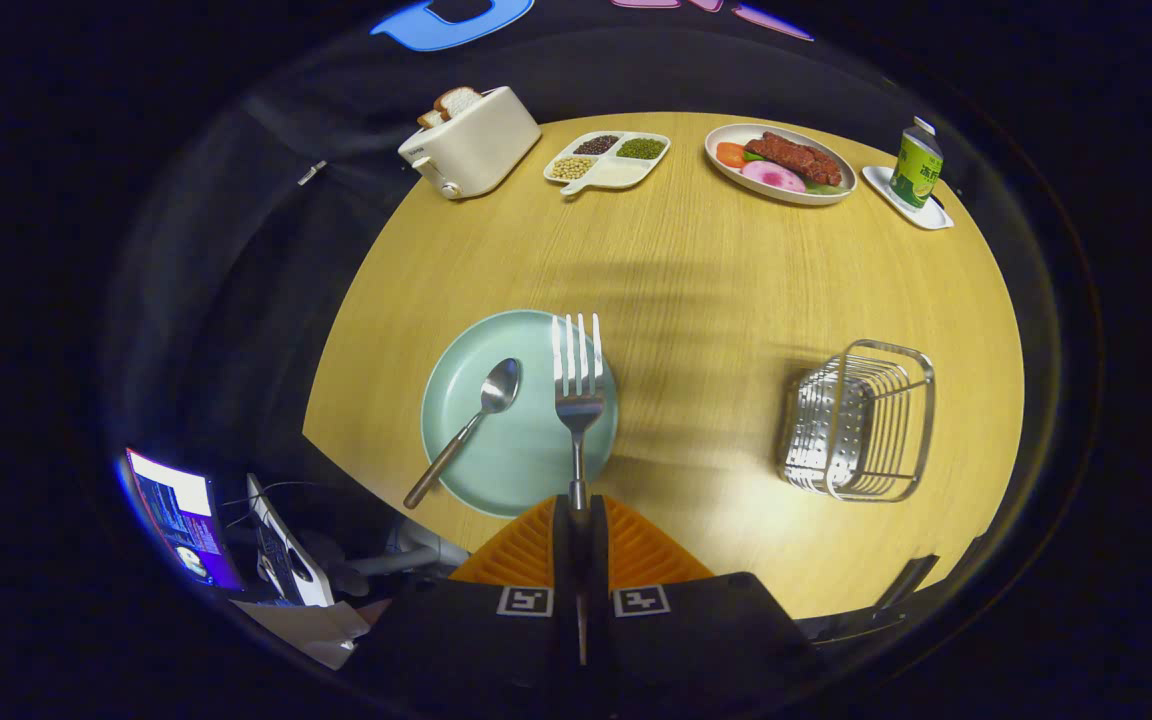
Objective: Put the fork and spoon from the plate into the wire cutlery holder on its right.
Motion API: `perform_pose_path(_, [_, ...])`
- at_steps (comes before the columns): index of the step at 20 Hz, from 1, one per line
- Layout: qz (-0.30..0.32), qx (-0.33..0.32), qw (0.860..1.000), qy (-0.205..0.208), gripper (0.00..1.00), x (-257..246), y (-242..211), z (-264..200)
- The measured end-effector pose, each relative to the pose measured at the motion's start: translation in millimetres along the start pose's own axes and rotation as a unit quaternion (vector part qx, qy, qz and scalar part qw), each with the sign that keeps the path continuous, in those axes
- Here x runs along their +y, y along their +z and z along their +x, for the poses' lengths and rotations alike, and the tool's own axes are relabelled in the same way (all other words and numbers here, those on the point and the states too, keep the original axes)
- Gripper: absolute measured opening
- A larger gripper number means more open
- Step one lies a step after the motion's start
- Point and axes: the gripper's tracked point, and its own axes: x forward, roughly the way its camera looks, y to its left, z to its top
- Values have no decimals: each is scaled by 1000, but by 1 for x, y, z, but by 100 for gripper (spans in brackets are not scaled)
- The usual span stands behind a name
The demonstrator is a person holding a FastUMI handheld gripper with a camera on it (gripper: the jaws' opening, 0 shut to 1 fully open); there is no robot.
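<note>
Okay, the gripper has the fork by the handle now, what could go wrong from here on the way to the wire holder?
The gripper is shut on the fork only at the very end of its thin handle, so the long tined end could swing or slip out while it is carried.

The wire cutlery holder looks light and narrow; a fork lowered off-centre might catch the rim and tip it.

The spoon hangs its handle over the plate edge, so a bump could knock it off.

Tongs [577, 505] — ribbed pads, black body, two square markers
</note>
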Motion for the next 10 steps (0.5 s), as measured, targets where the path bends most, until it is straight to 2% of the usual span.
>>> perform_pose_path(5, [-32, 64, 997, -39, 7, -75, -19, -43])
perform_pose_path(10, [-34, 137, 988, -58, 7, -128, -22, -60])
